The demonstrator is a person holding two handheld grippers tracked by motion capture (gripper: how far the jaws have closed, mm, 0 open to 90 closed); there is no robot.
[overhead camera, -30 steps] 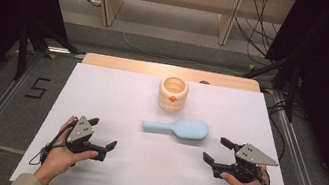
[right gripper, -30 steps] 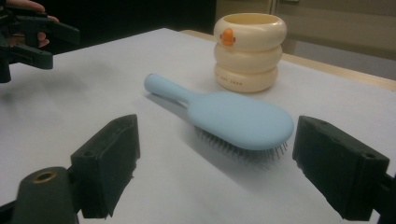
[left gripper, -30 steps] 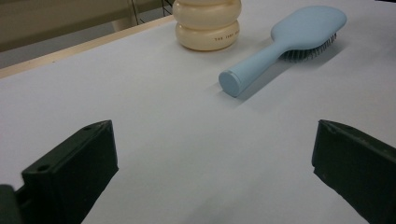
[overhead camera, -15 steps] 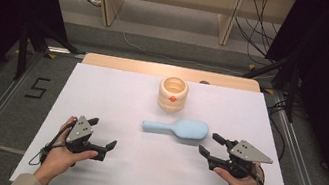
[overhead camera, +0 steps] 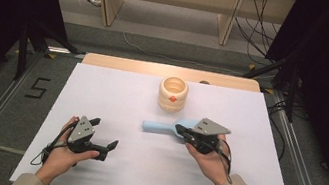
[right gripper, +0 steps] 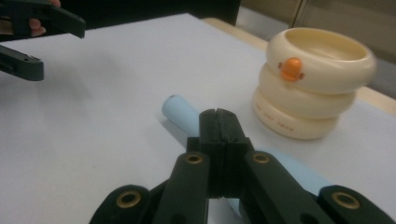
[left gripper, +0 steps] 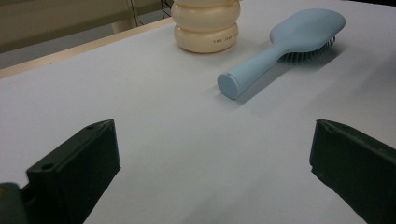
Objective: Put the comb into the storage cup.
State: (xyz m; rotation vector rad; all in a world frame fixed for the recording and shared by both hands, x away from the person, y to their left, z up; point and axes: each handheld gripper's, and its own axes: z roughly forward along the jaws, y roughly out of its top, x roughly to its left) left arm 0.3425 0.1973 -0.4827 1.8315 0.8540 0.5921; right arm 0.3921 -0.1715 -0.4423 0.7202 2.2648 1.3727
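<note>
Nearest the front edge of the white table top (overhead camera: 101, 183), toward its left corner, the left gripper (overhead camera: 102, 146) rests in the person's hand with its black jaws spread wide and nothing between them; the left gripper view looks out between the two jaws across bare white surface.

Farther in, about mid-table and right of centre, the right gripper (right gripper: 218, 122) has just been closing and its jaws are pressed flat together. In the right gripper view they meet above the handle of the pale blue plastic hairbrush (left gripper: 280, 44) without anything between them, so the brush is not pinched; from the high view I cannot tell whether the claw touches it.

The hairbrush lies flat on the table, bristles down, its round-ended handle pointing toward the left edge and its oval head toward the right, partly under the right gripper.

It looks light, rigid and smooth, likely a bit slippery on its rounded moulded surfaces. The straight handle is probably the best place to hold: narrow enough for the jaws, best pinched across its width near the neck so the heavier head does not swing. The bristle face would give and should be avoided.

Beyond it, near the far edge, stands the cream ringed plastic cup with an orange duck mark (overhead camera: 173, 93), apart from the brush.
</note>
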